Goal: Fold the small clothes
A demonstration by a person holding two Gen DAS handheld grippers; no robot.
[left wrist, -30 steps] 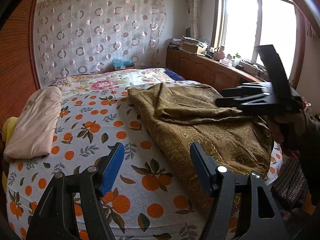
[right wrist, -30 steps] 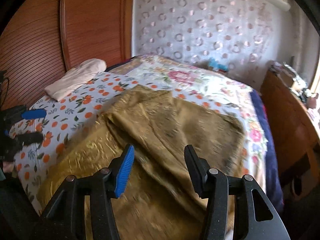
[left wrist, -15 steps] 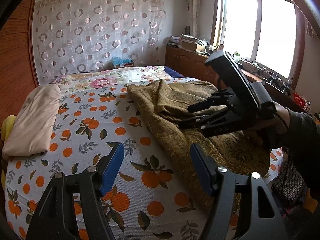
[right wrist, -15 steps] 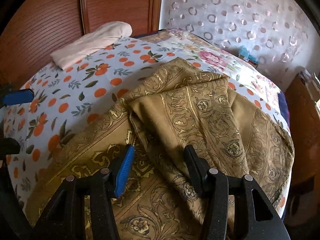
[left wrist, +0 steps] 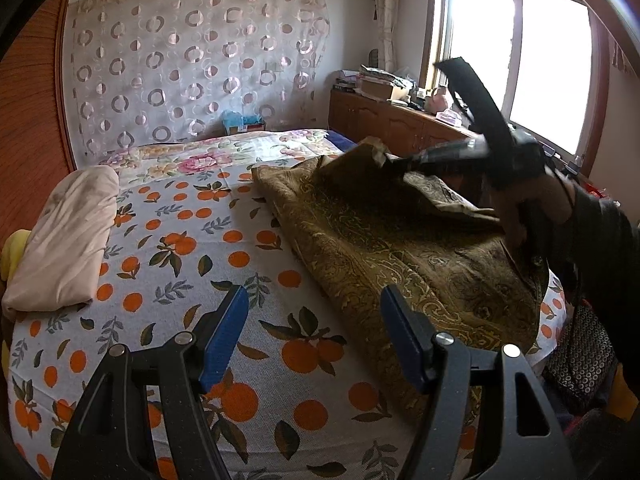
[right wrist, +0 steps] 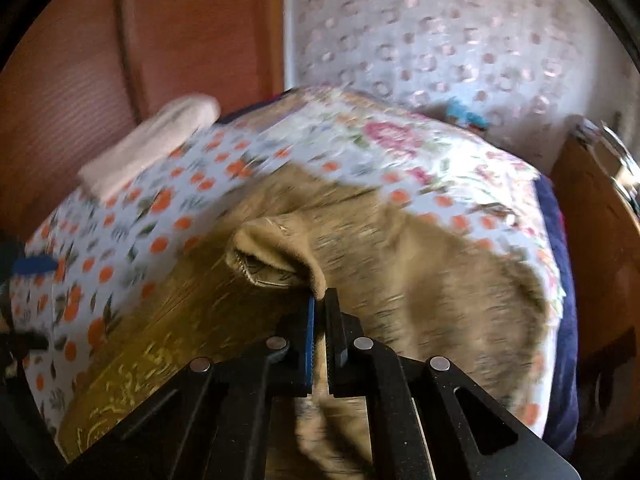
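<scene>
The right gripper (right wrist: 320, 304), spread a second ago, now pinches the gold cloth (left wrist: 384, 236) for a fold; the left gripper (left wrist: 314, 320) stays spread, empty.

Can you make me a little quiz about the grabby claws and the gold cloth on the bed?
1. True or false: the right gripper is shut on the gold cloth.
2. Is the left gripper open or shut?
3. What lies at the bed's left edge: A) a folded beige cloth, B) a red ball, C) a book?

Key: 1 true; 2 open, with nothing between its fingers; 3 A.
</scene>
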